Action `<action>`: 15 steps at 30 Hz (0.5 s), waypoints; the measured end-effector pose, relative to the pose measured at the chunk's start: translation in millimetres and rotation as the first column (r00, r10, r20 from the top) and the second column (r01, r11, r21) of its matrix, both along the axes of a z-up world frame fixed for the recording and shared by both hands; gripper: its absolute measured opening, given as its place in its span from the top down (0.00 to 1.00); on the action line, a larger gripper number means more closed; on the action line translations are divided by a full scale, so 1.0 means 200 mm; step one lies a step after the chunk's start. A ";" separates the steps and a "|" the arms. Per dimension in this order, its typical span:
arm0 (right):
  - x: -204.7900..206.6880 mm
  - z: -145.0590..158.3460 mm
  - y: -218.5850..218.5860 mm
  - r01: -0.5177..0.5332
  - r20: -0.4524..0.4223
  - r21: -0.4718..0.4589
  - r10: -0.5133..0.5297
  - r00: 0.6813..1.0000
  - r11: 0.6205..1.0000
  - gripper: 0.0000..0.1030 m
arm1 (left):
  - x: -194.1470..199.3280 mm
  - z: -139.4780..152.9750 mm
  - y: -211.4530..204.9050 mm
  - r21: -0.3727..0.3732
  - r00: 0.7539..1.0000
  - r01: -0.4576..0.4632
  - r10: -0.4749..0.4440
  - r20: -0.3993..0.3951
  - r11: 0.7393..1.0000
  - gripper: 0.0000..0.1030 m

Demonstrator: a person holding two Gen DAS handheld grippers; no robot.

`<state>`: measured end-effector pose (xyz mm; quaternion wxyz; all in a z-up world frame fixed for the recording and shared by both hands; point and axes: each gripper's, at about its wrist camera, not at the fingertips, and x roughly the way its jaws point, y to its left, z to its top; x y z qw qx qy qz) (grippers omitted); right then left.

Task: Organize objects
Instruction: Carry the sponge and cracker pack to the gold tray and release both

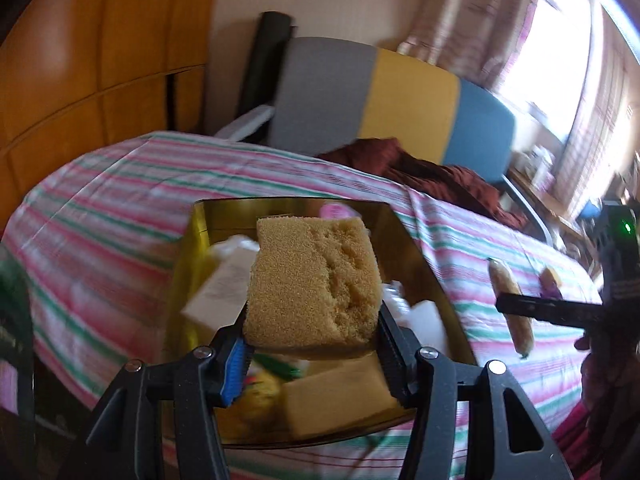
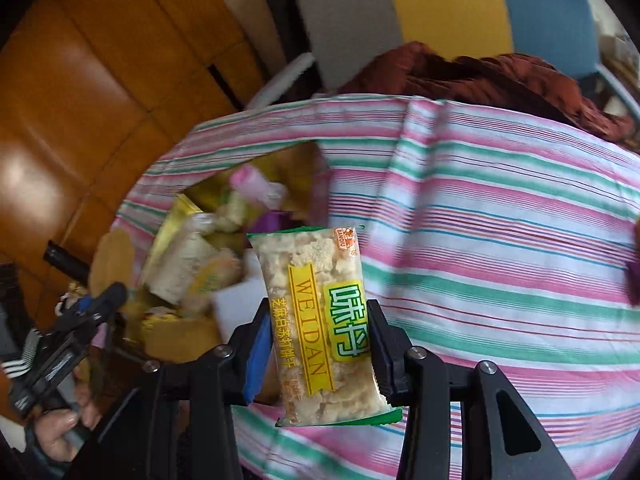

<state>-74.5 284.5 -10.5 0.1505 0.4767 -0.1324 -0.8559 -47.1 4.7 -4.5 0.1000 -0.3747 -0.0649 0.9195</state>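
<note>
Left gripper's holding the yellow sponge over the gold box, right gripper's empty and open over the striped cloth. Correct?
Not quite. The right gripper isn't empty: the right wrist view shows it shut on a snack packet marked WEIDAN, over the striped cloth. The rest holds: the left gripper grips the yellow sponge above the gold box.
</note>
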 end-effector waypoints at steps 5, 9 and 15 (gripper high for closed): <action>-0.07 0.00 -0.17 -0.053 -0.003 -0.025 0.053 0.999 0.998 0.57 | -0.01 -0.03 -0.16 0.045 0.998 -0.059 0.058 0.028 0.997 0.46; -0.14 -0.01 -0.26 -0.054 0.022 -0.084 0.056 0.998 0.995 0.57 | -0.05 -0.07 -0.17 0.079 0.997 -0.056 0.051 0.061 0.995 0.46; -0.25 -0.03 -0.35 -0.031 0.045 -0.140 0.038 0.998 0.990 0.57 | -0.13 -0.10 -0.05 0.053 0.997 -0.005 0.001 0.071 0.999 0.45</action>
